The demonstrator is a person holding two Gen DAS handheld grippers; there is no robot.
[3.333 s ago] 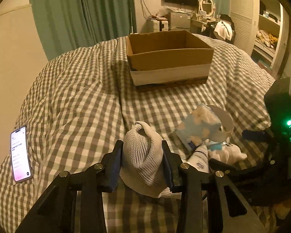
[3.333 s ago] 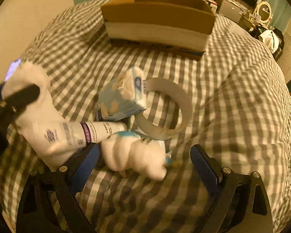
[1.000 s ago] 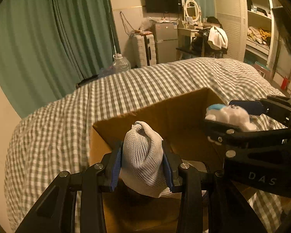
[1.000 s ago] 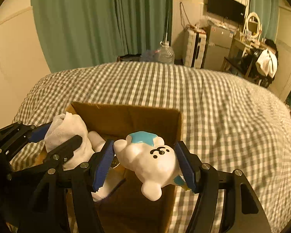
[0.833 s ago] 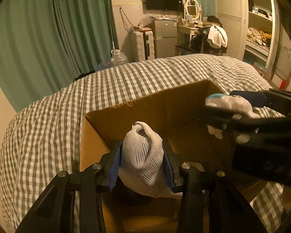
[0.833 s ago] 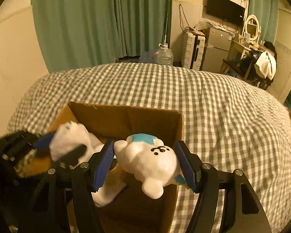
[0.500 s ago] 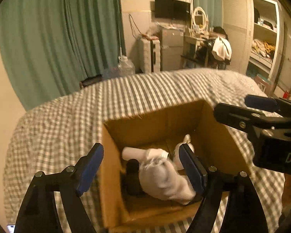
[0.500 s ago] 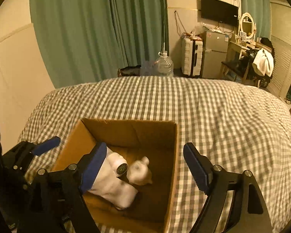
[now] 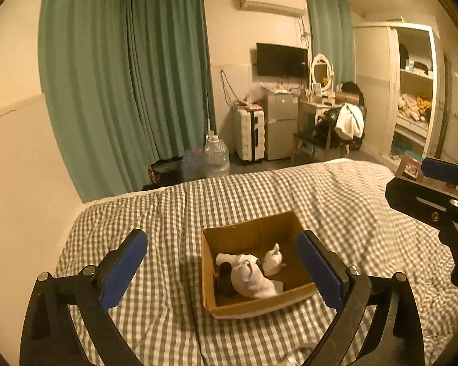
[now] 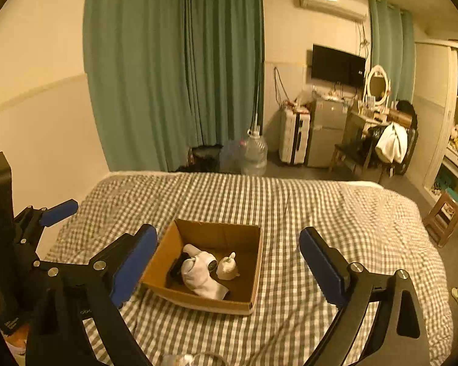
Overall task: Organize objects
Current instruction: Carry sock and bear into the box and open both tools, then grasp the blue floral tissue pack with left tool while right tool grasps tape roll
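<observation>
The left gripper [image 9: 221, 262] was wide open and held nothing. The right gripper [image 10: 229, 262] was wide open too, and it was empty as well. Both were up high above the bed [image 9: 174, 213], looking down at it.

Below them sat one cardboard box [image 9: 209, 277] on the checked blanket. The box was open at the top. Inside it lay a white sock [image 9: 253, 280], soft and lumpy, near the front. Just beside the sock was a small white toy bear [image 9: 273, 263]. A dark thing [image 9: 226, 277] lay next to the sock on the left side, but it was too dark to tell what it was. A white tube shape [image 9: 229, 257] poked out behind the sock; it may be part of the sock or its own thing.

So I counted one box, one sock, one toy bear and one dark thing.

Those things looked put away already. At the very bottom edge of the right camera's view, something pale [image 10: 180, 359] lay on the blanket, too cut off to name. So I think a few things may still need to go in the box.
</observation>
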